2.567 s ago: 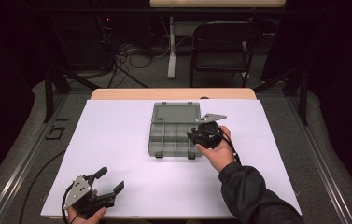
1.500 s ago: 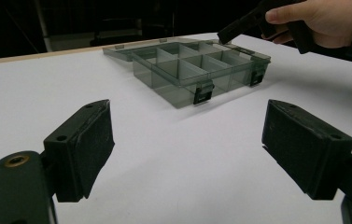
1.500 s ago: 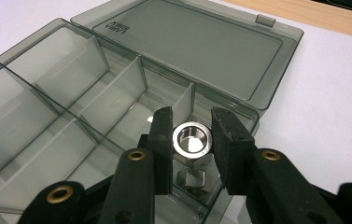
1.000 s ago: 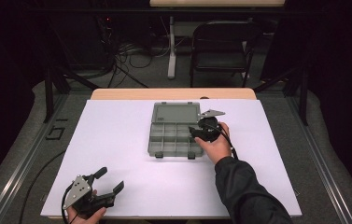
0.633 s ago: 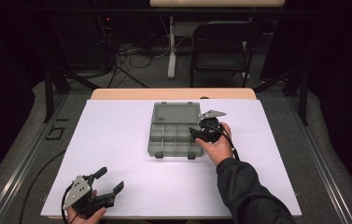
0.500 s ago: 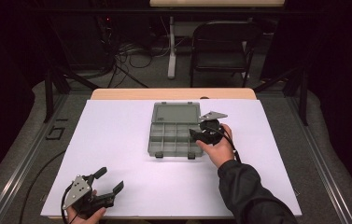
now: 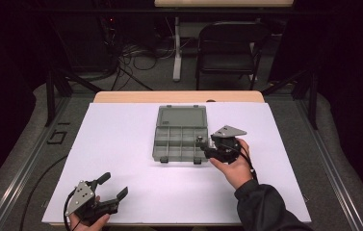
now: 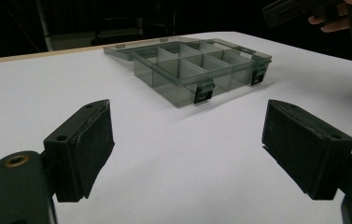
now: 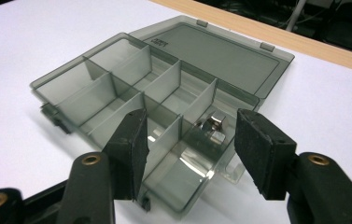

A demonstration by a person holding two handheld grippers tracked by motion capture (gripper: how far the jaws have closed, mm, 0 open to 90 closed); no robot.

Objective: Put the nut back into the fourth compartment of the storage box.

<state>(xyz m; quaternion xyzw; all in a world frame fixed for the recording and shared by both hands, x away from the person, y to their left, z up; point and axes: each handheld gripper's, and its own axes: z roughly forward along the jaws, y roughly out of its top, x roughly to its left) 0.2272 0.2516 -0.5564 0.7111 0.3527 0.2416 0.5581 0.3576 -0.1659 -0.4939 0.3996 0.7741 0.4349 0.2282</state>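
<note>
The right tool (image 7: 203,147) has just opened its jaws and drawn back from the box (image 7: 179,134), leaving a small metal part (image 9: 212,127) in a near-right compartment: that drop looks done. The left tool (image 7: 114,190) rests open at the bench's (image 7: 121,125) near-left corner, holding nothing.

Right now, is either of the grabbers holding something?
No. The right gripper has just been opening, its fingers empty above the organizer box. The left gripper is open over bare table.
</note>
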